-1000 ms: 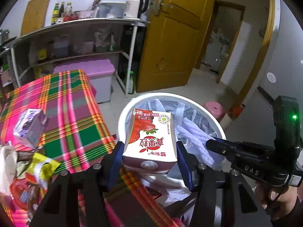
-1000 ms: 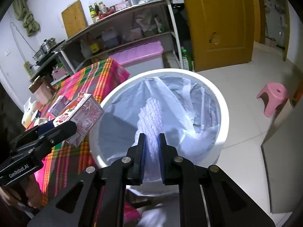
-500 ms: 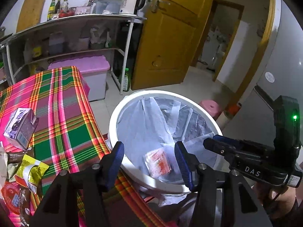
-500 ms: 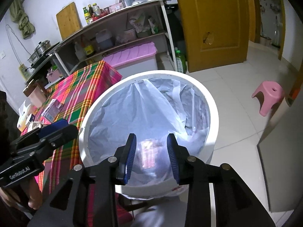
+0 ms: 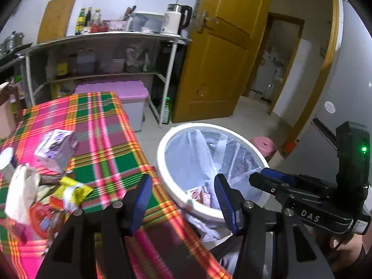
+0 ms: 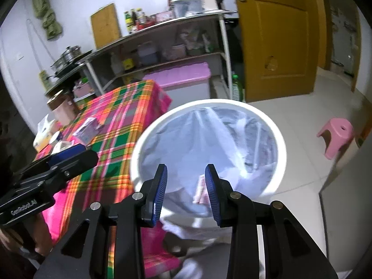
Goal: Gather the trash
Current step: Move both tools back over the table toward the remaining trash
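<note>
A white round bin [image 5: 162, 144] lined with a clear bag stands on the floor beside the plaid-covered table [image 5: 100, 125]. A red-and-white strawberry milk carton [image 5: 201, 194] lies at the bottom of the bag, also visible as the carton [image 6: 201, 190] in the right wrist view. My left gripper [image 5: 182, 183] hangs open and empty over the bin's near rim and the table corner. My right gripper [image 6: 186, 169] is open and empty above the bin [image 6: 281, 144]. On the table lie a purple carton [image 5: 57, 148], a yellow wrapper [image 5: 72, 190], a white tissue [image 5: 21, 190] and a red packet [image 5: 39, 211].
A pink-lidded storage box [image 5: 121, 93] and a metal shelf rack [image 5: 104, 39] stand behind the table. A green bottle [image 6: 237, 88] sits by the yellow door [image 6: 279, 34]. A pink stool [image 6: 337, 134] stands on the tiled floor right of the bin.
The left gripper let go of the strawberry carton and the right gripper opened off the bubble wrap; both dropped into the bin. Both grippers then drew back from it, the left towards the table.
</note>
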{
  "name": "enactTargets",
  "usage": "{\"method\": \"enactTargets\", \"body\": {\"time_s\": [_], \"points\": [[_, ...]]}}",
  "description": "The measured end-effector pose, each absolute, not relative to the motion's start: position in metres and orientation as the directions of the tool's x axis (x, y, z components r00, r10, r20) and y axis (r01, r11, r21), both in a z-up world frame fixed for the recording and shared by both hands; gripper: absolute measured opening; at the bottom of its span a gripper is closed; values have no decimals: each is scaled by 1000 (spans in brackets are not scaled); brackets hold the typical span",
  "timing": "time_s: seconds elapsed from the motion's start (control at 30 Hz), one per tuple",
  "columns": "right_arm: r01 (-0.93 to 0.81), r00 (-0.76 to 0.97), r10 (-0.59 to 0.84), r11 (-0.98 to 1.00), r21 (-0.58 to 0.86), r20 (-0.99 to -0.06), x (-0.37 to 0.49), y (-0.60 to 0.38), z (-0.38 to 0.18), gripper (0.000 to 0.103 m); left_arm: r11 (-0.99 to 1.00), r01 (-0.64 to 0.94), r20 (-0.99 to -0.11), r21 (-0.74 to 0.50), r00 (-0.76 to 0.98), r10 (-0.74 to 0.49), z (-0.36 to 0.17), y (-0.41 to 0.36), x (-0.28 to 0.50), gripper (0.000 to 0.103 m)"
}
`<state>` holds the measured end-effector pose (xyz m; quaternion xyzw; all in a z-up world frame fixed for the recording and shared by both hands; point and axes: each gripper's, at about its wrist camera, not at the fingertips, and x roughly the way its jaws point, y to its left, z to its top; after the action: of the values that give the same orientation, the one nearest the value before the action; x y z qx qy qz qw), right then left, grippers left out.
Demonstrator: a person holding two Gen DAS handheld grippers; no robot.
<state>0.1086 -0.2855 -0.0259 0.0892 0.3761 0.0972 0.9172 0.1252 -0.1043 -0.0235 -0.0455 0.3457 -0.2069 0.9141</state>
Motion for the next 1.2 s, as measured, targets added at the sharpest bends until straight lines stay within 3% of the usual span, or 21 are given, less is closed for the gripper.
{"method": "enactTargets", "body": {"time_s": [0.87,0.97,1.2], "points": [[-404,566,458,879,254,-685,101,-162,-34,36,987,-15,-620,-162,779,-90,-33,48,55,55],[-414,551,471,871,264,-689,105,-154,-36,43,986,-57,-624,-157,780,-54,-36,66,58,55],[-432,521,486,859,275,-702,114,-136,-41,44,980,-124,-649,-158,761,-9,-52,99,74,55]]}}
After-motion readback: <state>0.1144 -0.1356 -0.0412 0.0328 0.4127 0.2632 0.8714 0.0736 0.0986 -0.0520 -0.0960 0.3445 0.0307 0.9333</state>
